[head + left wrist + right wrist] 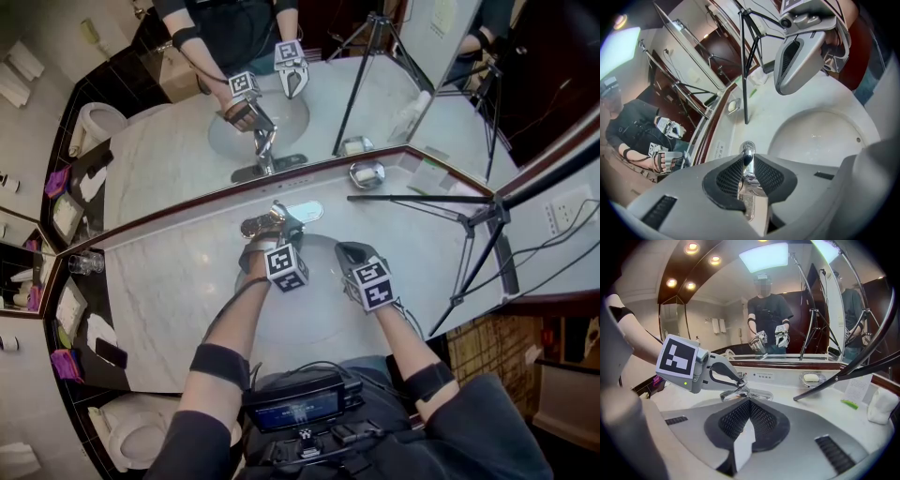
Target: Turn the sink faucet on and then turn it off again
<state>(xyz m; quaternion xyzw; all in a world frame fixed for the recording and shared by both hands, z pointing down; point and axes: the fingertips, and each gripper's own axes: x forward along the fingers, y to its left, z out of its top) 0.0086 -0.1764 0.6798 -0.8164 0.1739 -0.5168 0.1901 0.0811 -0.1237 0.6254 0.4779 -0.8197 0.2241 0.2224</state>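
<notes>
Left gripper [748,162]: mesh-textured pads pinched on the chrome faucet lever [747,149], at the back rim of the white oval basin [820,136]. Head view can't resolve that contact. Right gripper [750,401]: jaws together, empty; its view shows the left side-on at the lever. Counter [187,272] is veined marble.
</notes>
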